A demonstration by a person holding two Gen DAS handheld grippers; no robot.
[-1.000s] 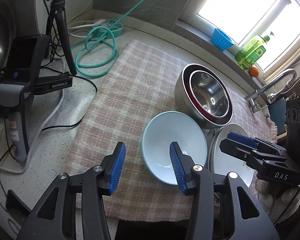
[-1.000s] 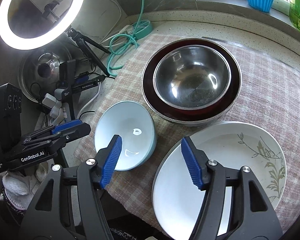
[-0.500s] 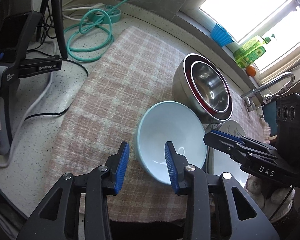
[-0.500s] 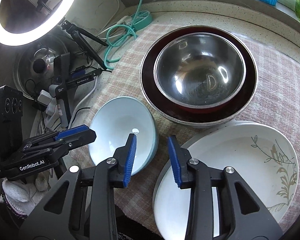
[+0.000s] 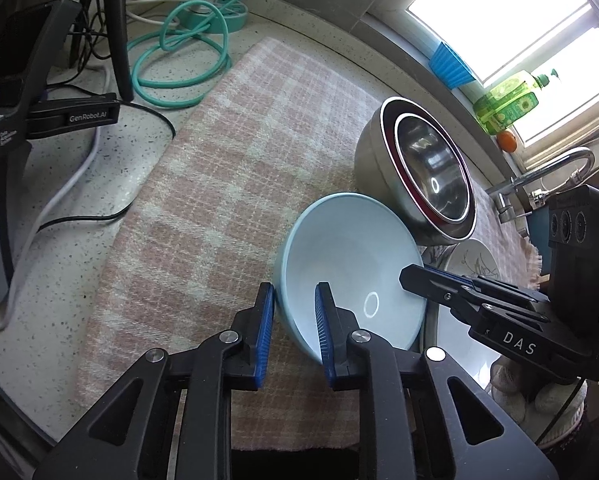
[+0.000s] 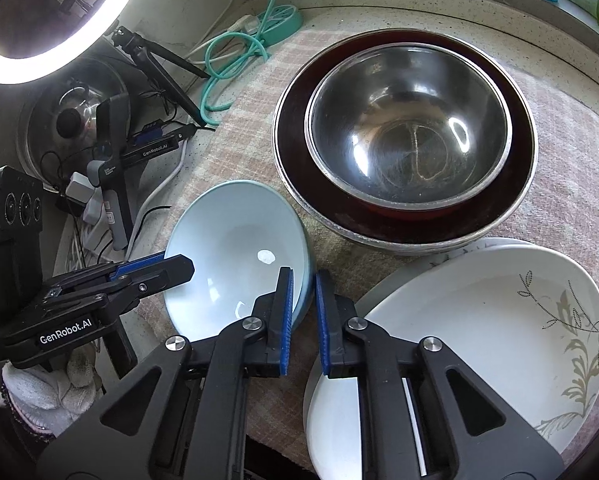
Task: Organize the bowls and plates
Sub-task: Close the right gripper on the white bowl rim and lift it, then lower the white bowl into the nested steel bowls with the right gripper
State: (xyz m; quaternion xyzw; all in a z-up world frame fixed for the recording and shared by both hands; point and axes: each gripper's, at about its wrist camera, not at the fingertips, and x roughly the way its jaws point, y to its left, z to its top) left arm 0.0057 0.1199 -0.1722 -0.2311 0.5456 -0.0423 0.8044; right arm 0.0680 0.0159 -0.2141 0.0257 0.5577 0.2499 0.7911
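A light blue bowl (image 5: 351, 264) sits tilted on the pink checked cloth (image 5: 235, 168). My left gripper (image 5: 293, 312) is shut on its near left rim. My right gripper (image 6: 302, 300) is shut on the bowl's (image 6: 235, 248) right rim, one pad inside and one outside. Nested steel bowls (image 6: 407, 136) with a dark red one between them stand behind; they also show in the left wrist view (image 5: 427, 172). White plates with a leaf pattern (image 6: 487, 332) lie stacked to the right, one partly under the steel bowls.
A teal cable (image 5: 179, 60) and power strip lie at the back left. A tripod (image 6: 159, 68), ring light (image 6: 51, 20), pot lid (image 6: 67, 120) and spare gripper device (image 5: 19, 80) crowd the left counter. A tap (image 5: 547, 172), green bottle (image 5: 507, 100) and blue cup (image 5: 449, 66) stand by the window.
Both grippers have moved in on the blue bowl and closed from wide open onto its opposite rims. The bowl now sits tilted.
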